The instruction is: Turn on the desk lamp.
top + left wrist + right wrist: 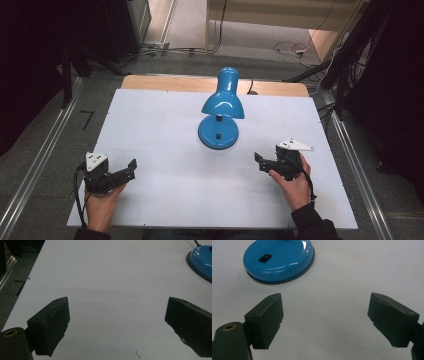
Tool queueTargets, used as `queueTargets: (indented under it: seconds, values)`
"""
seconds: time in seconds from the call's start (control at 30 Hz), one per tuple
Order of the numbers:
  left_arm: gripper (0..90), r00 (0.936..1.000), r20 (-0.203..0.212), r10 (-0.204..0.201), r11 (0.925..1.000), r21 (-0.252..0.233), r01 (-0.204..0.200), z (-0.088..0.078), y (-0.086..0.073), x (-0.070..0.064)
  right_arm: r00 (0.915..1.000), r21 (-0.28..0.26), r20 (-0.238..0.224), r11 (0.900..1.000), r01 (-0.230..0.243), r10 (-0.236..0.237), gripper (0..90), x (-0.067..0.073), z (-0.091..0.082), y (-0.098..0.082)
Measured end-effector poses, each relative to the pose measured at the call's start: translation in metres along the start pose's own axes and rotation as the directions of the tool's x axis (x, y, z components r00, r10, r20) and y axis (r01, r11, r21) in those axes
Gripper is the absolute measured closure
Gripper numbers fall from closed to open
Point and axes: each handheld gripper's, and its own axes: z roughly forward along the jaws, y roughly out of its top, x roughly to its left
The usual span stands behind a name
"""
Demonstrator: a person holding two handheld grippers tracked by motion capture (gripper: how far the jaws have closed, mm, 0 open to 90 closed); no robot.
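Blue lamp [220,112] stands untouched at the desk's [150,130] far middle; nothing is done yet. Your left tool [129,170] and right tool [260,161] sit released, empty, well apart from it.

White tabletop [150,125], wooden board edge [165,82] behind, grey floor [50,140], floor cables [290,48]
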Motion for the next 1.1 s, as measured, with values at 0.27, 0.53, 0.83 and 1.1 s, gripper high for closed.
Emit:
queueTargets:
  seconds: [0.27, 0.53, 0.83, 1.1]
  values:
    - [6.3, 1.0, 0.0, -0.001, 1.0, 0.002, 0.001, 0.0, 0.0, 0.0, 0.9997, 0.0, -0.022, 1.0, 0.009, -0.009, 11.8, 0.009, 0.006, 0.006]
    - [6.3, 1.0, 0.0, 0.0, 1.0, 0.002, 0.0, 0.0, 0.0, 0.001, 0.9993, -0.003, -0.037, 1.0, 0.012, -0.012, 12.0, 0.015, 0.011, 0.011]
    - [6.3, 1.0, 0.003, -0.004, 1.0, 0.001, 0.004, -0.001, 0.0, 0.001, 0.9988, -0.004, -0.047, 1.0, 0.016, -0.016, 12.2, 0.02, 0.014, 0.014]
    - [6.2, 0.9999, 0.011, -0.005, 1.0, 0.001, 0.005, 0.0, 0.0, 0.001, 0.9982, 0.002, -0.056, 1.0, 0.02, -0.02, 12.5, 0.025, 0.019, 0.018]
